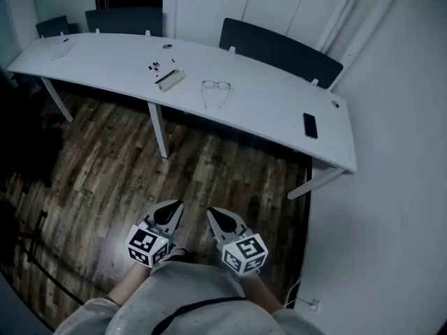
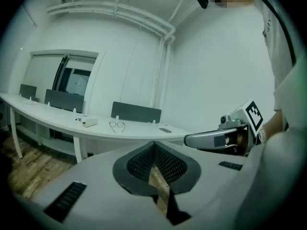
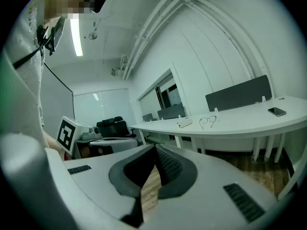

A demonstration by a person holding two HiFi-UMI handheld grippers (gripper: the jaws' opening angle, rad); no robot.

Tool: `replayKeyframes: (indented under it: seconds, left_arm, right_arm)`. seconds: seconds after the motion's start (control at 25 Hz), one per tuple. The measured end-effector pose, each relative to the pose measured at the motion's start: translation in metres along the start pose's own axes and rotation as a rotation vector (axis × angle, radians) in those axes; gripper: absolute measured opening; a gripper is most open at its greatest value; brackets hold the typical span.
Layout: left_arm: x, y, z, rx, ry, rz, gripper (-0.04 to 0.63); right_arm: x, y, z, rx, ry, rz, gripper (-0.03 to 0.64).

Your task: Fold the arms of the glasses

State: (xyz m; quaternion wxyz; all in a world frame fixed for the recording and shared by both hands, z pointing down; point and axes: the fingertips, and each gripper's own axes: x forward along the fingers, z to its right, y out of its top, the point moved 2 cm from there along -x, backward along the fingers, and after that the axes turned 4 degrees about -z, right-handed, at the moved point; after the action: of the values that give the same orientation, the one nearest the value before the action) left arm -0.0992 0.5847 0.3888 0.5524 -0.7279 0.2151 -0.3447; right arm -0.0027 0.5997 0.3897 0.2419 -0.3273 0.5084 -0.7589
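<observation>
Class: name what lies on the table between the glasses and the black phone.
Nothing: in the head view the white table is bare between the glasses and the phone.

No lettering, brand, number or sign is reading out anywhere in the three views. The only printed marks are showing as black-and-white square code patterns: one set is sitting on the left marker cube (image 1: 147,246) of the left gripper (image 1: 174,206), another on the right marker cube (image 1: 245,254) of the right gripper (image 1: 213,213). Neither is carrying letters or digits. The phone (image 1: 310,125) on the table (image 1: 265,107) is lying dark, showing nothing legible.
</observation>
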Motion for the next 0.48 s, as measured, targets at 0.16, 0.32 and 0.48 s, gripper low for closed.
replayKeyframes:
  seconds: [0.16, 0.32, 0.48]
  left_arm:
    - [0.0022, -0.0015, 0.0007, -0.014, 0.004, 0.005, 0.015]
    - [0.0079, -0.0013, 0.0023, -0.025, 0.008, 0.014, 0.015]
    - [0.0070, -0.0004, 0.0019, -0.032, 0.017, 0.021, 0.015]
  right_arm:
    - [-0.0015, 0.0010, 0.0027, -0.010, -0.005, 0.000, 0.018]
    - [-0.0030, 0.0002, 0.0090, -0.018, -0.008, -0.003, 0.018]
    - [-0.0036, -0.0006, 0.0103, -0.021, -0.010, -0.006, 0.018]
